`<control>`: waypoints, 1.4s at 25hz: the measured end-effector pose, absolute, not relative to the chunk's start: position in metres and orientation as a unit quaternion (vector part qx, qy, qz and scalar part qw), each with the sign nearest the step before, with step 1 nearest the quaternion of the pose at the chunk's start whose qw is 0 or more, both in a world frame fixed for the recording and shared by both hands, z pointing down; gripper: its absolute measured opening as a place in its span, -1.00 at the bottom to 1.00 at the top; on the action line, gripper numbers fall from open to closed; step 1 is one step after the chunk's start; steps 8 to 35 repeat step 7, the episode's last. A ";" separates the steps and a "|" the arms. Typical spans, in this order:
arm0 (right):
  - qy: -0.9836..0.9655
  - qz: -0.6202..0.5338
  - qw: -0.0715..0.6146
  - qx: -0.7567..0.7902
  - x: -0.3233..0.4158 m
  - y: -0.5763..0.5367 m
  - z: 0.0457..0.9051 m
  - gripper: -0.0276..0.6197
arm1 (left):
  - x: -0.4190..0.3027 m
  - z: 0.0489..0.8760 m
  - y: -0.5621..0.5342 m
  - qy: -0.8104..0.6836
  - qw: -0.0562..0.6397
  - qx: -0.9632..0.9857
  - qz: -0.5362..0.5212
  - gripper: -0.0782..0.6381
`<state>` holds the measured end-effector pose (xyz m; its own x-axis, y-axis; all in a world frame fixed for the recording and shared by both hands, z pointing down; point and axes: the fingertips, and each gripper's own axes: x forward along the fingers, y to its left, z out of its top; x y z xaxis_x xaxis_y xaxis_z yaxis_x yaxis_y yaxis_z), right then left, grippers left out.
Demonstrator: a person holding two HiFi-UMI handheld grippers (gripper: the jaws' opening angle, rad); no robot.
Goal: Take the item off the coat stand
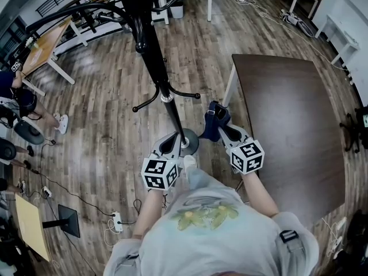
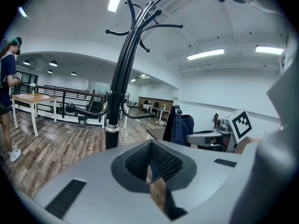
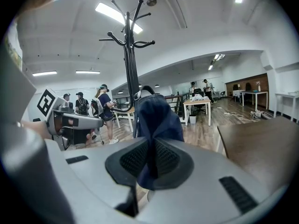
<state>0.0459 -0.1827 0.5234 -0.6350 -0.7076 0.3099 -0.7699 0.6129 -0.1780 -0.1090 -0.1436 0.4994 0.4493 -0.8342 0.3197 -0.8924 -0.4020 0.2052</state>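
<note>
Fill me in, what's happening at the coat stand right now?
A person works two handheld grippers beside the black coat stand. The right gripper is shut on a dark blue fabric item, held between the stand and the brown table, apparently clear of the hooks. The left gripper is shut and empty, near the stand's base.

Bottom of the frame: the person wears a pale grey, short-sleeved T-shirt (image 1: 230,249) with a yellow-green print (image 1: 208,214) on the chest. A dark strap (image 1: 287,236) with a buckle lies at lower right. The left gripper (image 1: 174,141) and right gripper (image 1: 221,126) are grey, each topped by a white cube with black square markers.
</note>
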 end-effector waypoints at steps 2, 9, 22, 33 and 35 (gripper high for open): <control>-0.892 0.149 0.105 0.414 0.045 -0.182 0.524 -0.83 | -0.109 0.500 -0.143 -0.518 0.175 0.833 0.083 -0.74; -0.891 0.149 0.107 0.416 0.045 -0.181 0.525 -0.83 | -0.110 0.499 -0.143 -0.518 0.175 0.833 0.083 -0.74; -0.891 0.149 0.107 0.416 0.045 -0.181 0.525 -0.83 | -0.110 0.499 -0.143 -0.518 0.175 0.833 0.083 -0.74; -0.891 0.149 0.107 0.416 0.045 -0.181 0.525 -0.83 | -0.110 0.499 -0.143 -0.518 0.175 0.833 0.083 -0.74; -0.891 0.149 0.107 0.416 0.045 -0.181 0.525 -0.83 | -0.110 0.499 -0.143 -0.518 0.175 0.833 0.083 -0.74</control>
